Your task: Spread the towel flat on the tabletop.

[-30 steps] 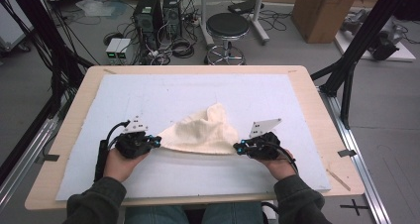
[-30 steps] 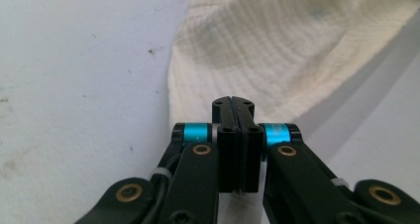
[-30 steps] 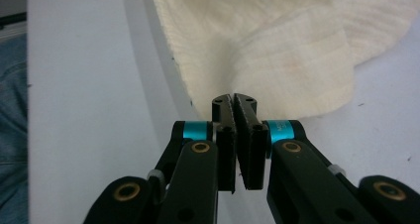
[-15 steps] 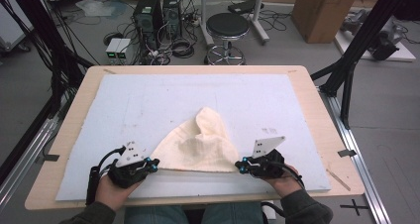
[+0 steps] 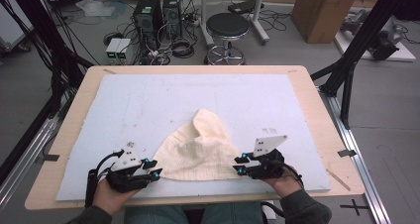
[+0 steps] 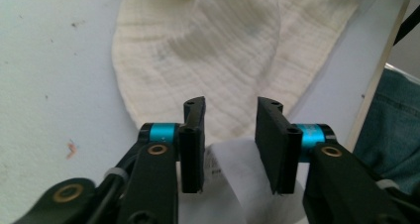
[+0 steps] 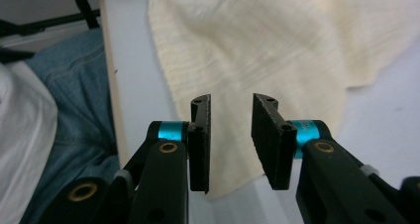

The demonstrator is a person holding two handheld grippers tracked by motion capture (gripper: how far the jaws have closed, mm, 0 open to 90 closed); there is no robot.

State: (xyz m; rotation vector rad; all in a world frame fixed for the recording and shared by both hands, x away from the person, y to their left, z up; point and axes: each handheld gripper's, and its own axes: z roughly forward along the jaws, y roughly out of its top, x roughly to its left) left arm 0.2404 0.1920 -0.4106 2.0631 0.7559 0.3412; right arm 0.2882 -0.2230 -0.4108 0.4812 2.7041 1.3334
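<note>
A cream crinkled cloth (image 5: 200, 149) lies rumpled on the pale blue mat (image 5: 148, 100), its near edge toward the person. My left gripper (image 5: 152, 168) sits at the cloth's near left corner. In the left gripper view its jaws (image 6: 230, 135) have just been opening and stand apart over the cloth (image 6: 223, 45) and a white label (image 6: 233, 169), without pressing them. My right gripper (image 5: 239, 165) is at the near right corner. Its jaws (image 7: 231, 130) have also just been opening, with the cloth's edge (image 7: 257, 45) lying loose between and below them.
The wooden table (image 5: 324, 120) frames the mat, and its near edge lies just behind both hands. The person's blue jeans (image 7: 74, 85) show past that edge. A stool (image 5: 227, 26), computer towers (image 5: 148, 11) and a cardboard box (image 5: 322, 11) stand on the floor beyond.
Both hands drew the cloth toward the near edge, so it settled lower and narrower on the mat. Both pairs of jaws then opened and let go of its corners.
</note>
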